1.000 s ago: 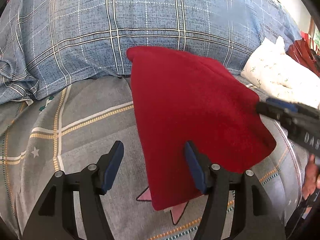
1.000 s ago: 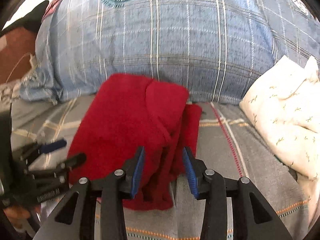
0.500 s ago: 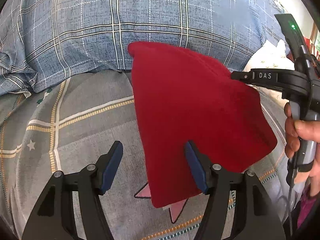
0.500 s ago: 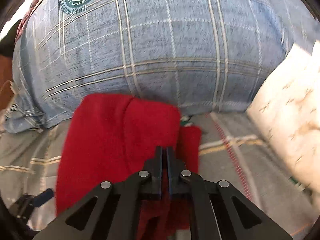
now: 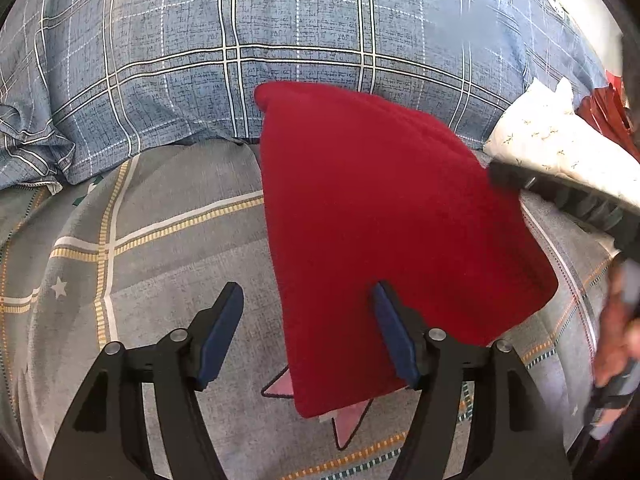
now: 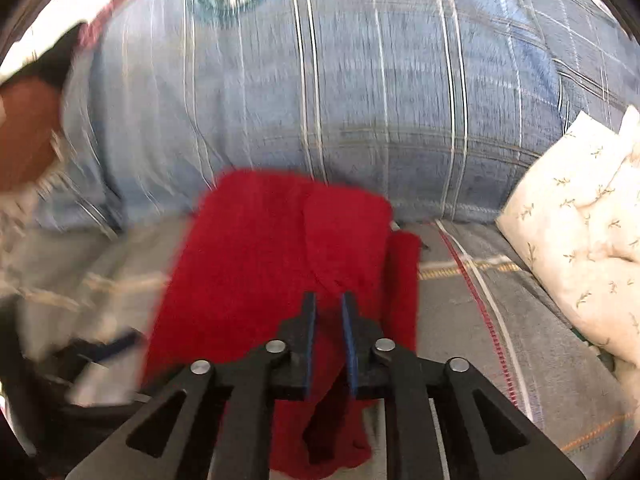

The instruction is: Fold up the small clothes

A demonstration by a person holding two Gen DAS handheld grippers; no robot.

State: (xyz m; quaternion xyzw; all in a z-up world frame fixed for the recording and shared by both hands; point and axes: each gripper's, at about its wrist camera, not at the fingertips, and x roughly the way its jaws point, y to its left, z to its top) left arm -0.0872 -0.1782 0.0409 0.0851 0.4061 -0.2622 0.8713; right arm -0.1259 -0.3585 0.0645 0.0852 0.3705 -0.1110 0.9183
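A folded red garment (image 5: 384, 224) lies on the grey bedspread (image 5: 168, 248), its far end against a blue plaid pillow. My left gripper (image 5: 308, 320) is open and straddles the garment's near left edge, with its right finger over the cloth. My right gripper (image 6: 328, 320) hovers over the garment's (image 6: 260, 264) right part. Its jaws are opening, with a narrow gap through which red cloth shows. The pads do not visibly press on anything. In the left wrist view the right gripper (image 5: 560, 196) reaches in over the garment's right edge, held by a hand (image 5: 616, 320).
The large blue plaid pillow (image 5: 280, 40) blocks the far side. A white floral pillow (image 6: 580, 232) lies at the right. The left gripper (image 6: 108, 352) shows blurred at the lower left of the right wrist view. Grey bedspread (image 6: 480, 340) runs between the garment and the white pillow.
The right gripper's jaws shut over the garment, then parted slightly. It swung in over the cloth and drew back toward the right edge. The left gripper and the garment stayed put.
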